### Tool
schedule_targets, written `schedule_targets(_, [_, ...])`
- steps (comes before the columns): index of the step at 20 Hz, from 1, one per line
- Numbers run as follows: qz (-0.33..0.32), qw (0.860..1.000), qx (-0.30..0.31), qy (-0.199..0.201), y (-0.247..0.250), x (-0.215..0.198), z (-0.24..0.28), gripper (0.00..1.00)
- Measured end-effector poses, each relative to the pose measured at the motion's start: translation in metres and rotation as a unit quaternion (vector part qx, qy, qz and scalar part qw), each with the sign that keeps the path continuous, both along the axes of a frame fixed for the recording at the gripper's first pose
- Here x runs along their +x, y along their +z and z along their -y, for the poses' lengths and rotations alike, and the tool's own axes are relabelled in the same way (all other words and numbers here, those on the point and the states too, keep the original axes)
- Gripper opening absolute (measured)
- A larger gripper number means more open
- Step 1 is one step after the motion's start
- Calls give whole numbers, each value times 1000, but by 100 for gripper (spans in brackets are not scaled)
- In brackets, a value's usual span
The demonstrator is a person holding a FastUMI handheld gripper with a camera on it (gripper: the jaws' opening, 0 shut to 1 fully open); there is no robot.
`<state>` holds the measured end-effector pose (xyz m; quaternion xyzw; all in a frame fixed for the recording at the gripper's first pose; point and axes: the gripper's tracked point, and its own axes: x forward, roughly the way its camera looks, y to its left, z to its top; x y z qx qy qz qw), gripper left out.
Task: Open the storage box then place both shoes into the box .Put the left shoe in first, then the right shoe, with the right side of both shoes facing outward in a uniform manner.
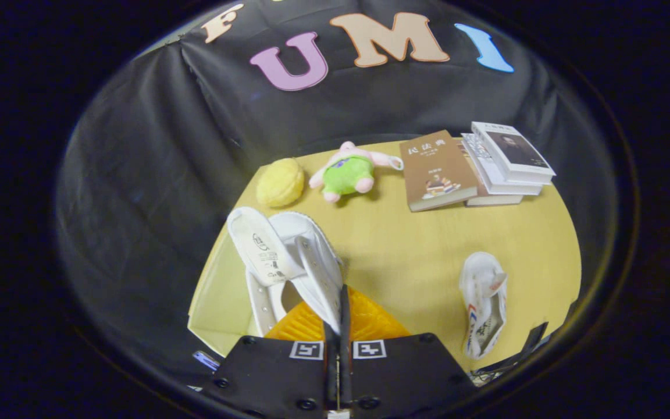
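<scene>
Three large Chinese characters, 民法典, legible on brown book beside the stacked books; shoe print unreadable.

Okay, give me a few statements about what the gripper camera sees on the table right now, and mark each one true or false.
1. The gripper is shut on the side wall of a white high-top shoe. True.
2. The second white shoe is already in the storage box. False: it lies on the wooden table, apart from the held one.
3. A plush toy in green lies beyond the fingers, between a yellow round object and a brown book. True.
4. The books are standing upright. False: they lie flat, several stacked.
</scene>
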<state>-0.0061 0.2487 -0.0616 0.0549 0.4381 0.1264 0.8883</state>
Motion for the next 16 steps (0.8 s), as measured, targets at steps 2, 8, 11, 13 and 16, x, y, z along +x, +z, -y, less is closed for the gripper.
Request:
schedule_targets(2, [-12, 1000, 16, 10, 0, -4, -25, 5])
schedule_targets(8, [-60, 997, 46, 1, -26, 3, -90, 5])
schedule_targets(11, [-87, 995, 49, -12, -34, 3, -106, 5])
schedule_targets(13, [-85, 995, 52, -19, -26, 5, -111, 5])
schedule_targets(16, [-72, 995, 55, -48, -14, 14, -109, 5])
